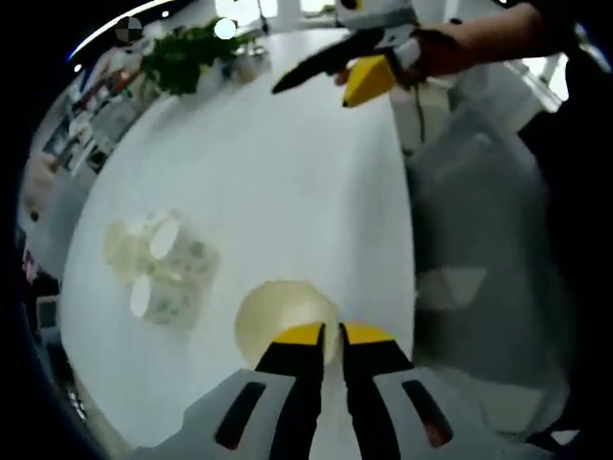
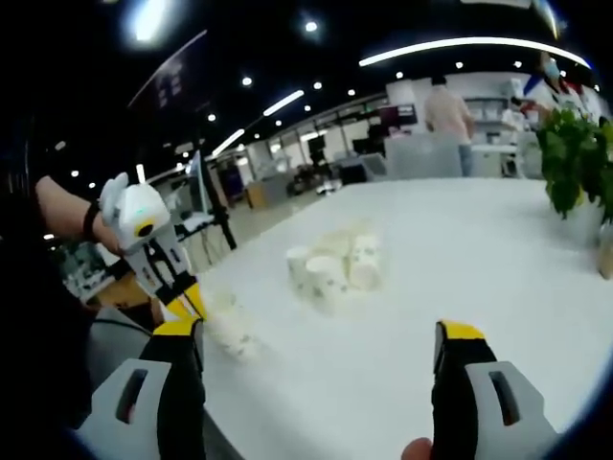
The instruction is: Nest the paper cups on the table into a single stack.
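Fingers of the left gripper (image 1: 332,337), black with yellow tips, are pressed nearly together on the rim of a pale paper cup (image 1: 283,321) at the near edge of the white table (image 1: 278,172). That cup's open mouth faces the left gripper view, and the wall of the cup sits in the narrow gap between the two tips. In the right gripper view the same cup (image 2: 230,331) appears blurred at the table edge, hanging from the left gripper (image 2: 189,305), which a person's hand (image 2: 101,225) holds by its white body.

Fingers of the right gripper (image 2: 316,343) stand wide apart with nothing between them, above bare tabletop. From the left gripper view this gripper (image 1: 330,72) hovers over the far part of the table, gripped by a hand (image 1: 441,48).

A cluster of paper cups (image 1: 158,268) lies tumbled on its sides toward the middle of the table, touching one another, white with a faint pale pattern; in the right gripper view the cluster (image 2: 335,264) lies beyond the spread fingers. Any print on the cups is too blurred to read.

A leafy green potted plant (image 2: 575,163) stands at the table's far side. Behind it, a person (image 2: 448,110) stands in an open room with ceiling lights.
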